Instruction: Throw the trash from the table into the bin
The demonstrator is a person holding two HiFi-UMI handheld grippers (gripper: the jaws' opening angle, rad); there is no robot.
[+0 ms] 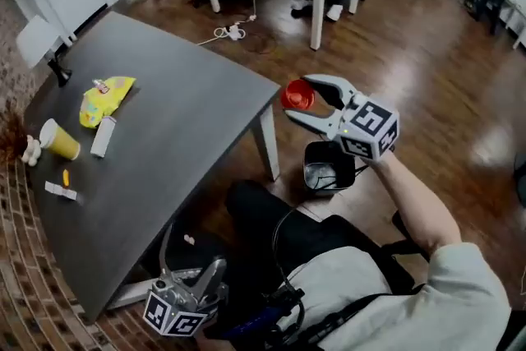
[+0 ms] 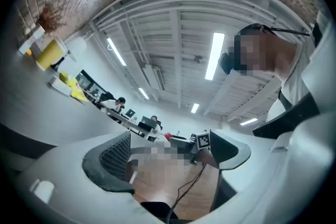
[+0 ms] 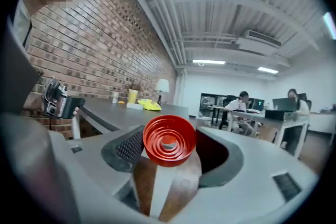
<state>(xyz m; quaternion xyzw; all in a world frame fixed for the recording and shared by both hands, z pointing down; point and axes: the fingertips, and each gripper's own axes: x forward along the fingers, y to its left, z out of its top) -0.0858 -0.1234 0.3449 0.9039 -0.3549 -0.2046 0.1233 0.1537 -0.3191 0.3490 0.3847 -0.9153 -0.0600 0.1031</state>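
Note:
A red cup (image 1: 297, 94) hangs in the air past the table's corner, between the tips of my right gripper (image 1: 300, 100), whose wide-set jaws are shut on its sides. The right gripper view looks into the ribbed red cup (image 3: 169, 140), held in my right gripper (image 3: 172, 148). A black bin (image 1: 329, 168) with a liner stands on the floor just below and to the right. On the dark table (image 1: 189, 136) lie a yellow snack bag (image 1: 105, 99), a yellow cup (image 1: 59, 139) and a white packet (image 1: 103, 136). My left gripper (image 1: 193, 267) is low by my lap, open and empty.
Small orange (image 1: 66, 177) and white (image 1: 60, 191) scraps lie near the table's left edge. A white table leg (image 1: 267, 144) stands beside the bin. A cable runs across my lap. White desks and seated people are further back across the wooden floor.

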